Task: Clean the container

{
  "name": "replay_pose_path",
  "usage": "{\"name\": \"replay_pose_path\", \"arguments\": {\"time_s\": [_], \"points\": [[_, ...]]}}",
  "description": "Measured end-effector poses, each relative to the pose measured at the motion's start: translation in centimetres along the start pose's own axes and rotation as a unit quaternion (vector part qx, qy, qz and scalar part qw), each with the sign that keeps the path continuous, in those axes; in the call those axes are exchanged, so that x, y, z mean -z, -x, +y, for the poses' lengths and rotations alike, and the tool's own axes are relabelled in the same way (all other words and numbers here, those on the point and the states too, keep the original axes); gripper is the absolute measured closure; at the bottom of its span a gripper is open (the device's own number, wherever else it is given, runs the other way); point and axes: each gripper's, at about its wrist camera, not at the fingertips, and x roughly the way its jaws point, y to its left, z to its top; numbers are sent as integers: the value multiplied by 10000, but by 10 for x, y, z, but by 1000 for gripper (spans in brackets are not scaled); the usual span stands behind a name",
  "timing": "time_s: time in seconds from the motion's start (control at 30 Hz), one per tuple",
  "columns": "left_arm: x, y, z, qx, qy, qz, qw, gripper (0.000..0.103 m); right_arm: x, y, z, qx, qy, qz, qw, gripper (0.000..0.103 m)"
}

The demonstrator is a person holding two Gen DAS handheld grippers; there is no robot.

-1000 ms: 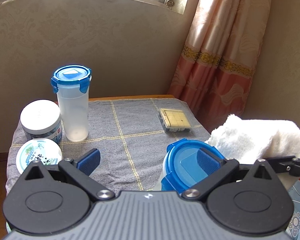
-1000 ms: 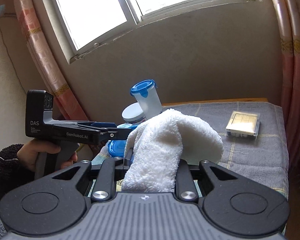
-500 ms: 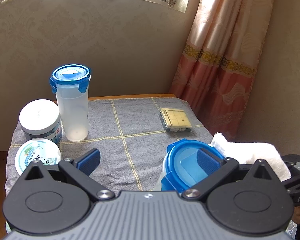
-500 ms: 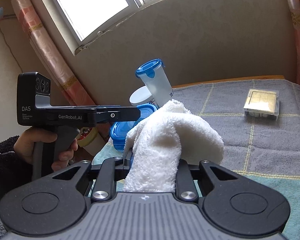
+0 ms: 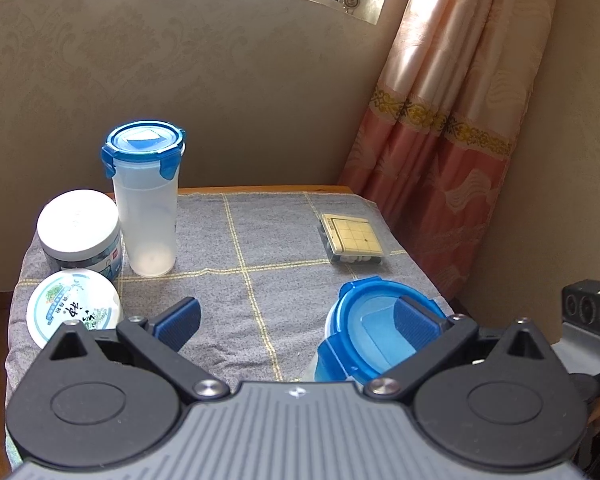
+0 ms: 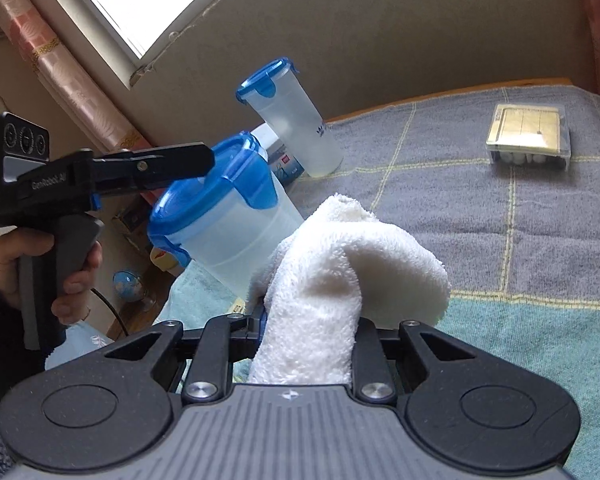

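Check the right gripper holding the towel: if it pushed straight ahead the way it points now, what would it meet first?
Probably the side wall of the blue-lidded container. The towel bulging from the right gripper would touch it first, just ahead and slightly left. Depth is unclear; if it passes, the grey tablecloth lies beyond.

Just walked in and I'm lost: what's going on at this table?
A person is cleaning a container. The right gripper clamps a white towel beside the near blue-lidded container. The left gripper is open, one finger over that lid. A taller container stands behind.
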Motion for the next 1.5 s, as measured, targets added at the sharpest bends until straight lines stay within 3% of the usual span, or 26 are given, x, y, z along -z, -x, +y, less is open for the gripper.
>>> {"name": "replay_pose_path", "arguments": {"time_s": [0.23, 0.57, 0.83, 1.07, 1.17, 1.37, 1.5], "points": [[2, 3, -1, -40, -7, -6, 10000, 0, 5, -2, -9, 33, -168, 17, 9999, 78], [5, 4, 1, -20, -21, -68, 10000, 0, -19, 50, -7, 634, 101, -644, 9959, 78], [6, 5, 2, 12, -18, -90, 10000, 0, -60, 69, -3, 662, 423, -1134, 9904, 78], [6, 3, 5, 99, 62, -70, 9999, 0, -75, 46, -13, -19, 127, -1141, 9934, 78], [6, 2, 7, 149, 108, -57, 9998, 0, -69, 31, -26, -551, -288, -998, 9931, 78], [4, 0, 7, 141, 93, -17, 9999, 0, -54, 6, -58, -1163, -1103, -741, 9843, 78], [4, -1, 8, 149, 126, -10, 9998, 0, -44, -9, -67, -1212, -1307, -537, 9825, 78]]}}
